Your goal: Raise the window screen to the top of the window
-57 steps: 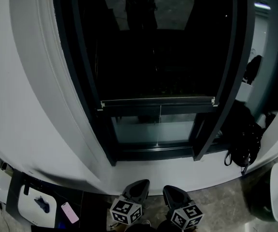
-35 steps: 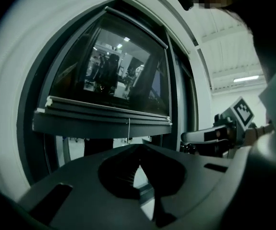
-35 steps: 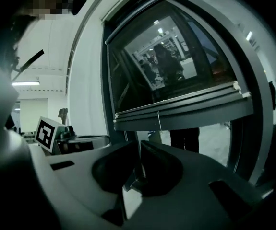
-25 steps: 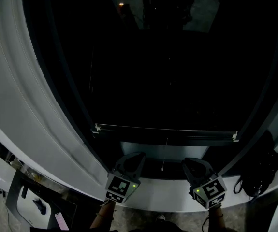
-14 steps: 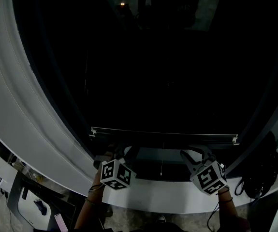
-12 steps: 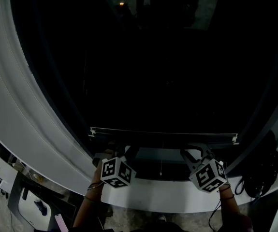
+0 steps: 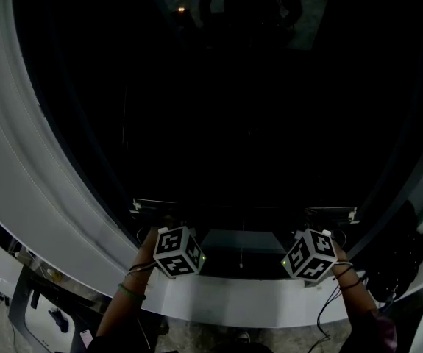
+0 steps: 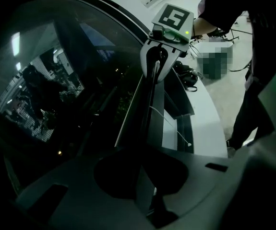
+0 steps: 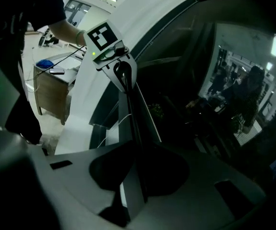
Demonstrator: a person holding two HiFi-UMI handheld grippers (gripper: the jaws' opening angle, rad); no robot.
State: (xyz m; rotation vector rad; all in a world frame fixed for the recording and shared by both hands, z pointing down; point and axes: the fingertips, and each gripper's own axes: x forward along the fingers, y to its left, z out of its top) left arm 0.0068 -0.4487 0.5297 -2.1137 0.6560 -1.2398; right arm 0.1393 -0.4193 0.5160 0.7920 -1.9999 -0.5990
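Dark window (image 7: pixel 255 109); screen bar (image 8: pixel 145 123) clamped by left tool (image 8: pixel 150 200), right tool (image 9: pixel 128 195).

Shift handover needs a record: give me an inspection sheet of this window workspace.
Surface: white window sill.
Job's things: dark metal bottom rail of the window screen, low in the dark-glass window.
Clutter: black bag at the sill's right end.
Grippers: left gripper and right gripper, fingers closed on the rail, one near each end.
Cables: thin white pull cord hanging from the rail.
Surroundings: brown wooden desk in the room.
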